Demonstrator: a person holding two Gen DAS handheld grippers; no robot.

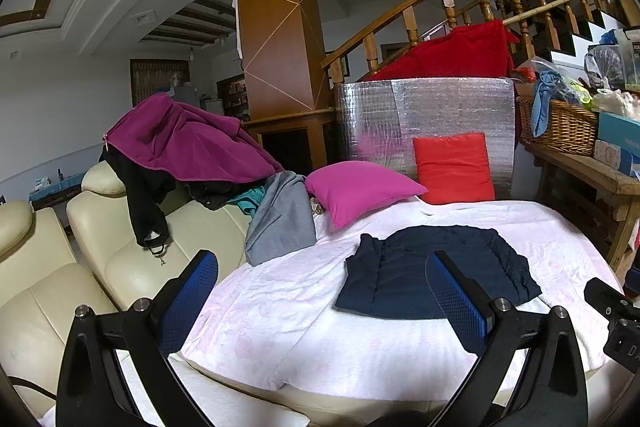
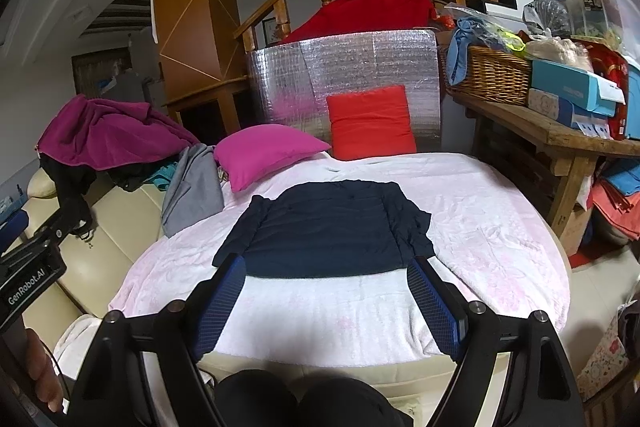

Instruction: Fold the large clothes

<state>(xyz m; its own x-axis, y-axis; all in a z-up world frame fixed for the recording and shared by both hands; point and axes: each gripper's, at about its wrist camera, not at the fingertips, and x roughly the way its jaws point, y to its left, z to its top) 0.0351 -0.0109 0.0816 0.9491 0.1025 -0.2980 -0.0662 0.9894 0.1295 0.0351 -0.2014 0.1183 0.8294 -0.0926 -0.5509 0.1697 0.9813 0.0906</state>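
Blue-padded fingers of the left gripper and right gripper are spread wide, grasping nothing, above the near edge of the pink-white blanket. Beyond them, mid-blanket, a navy garment lies flat, sleeves folded in. Magenta pillow and red pillow sit at the far edge.

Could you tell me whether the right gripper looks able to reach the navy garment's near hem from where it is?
Probably yes: the right gripper is open and empty, and only bare white blanket separates it from the navy garment.
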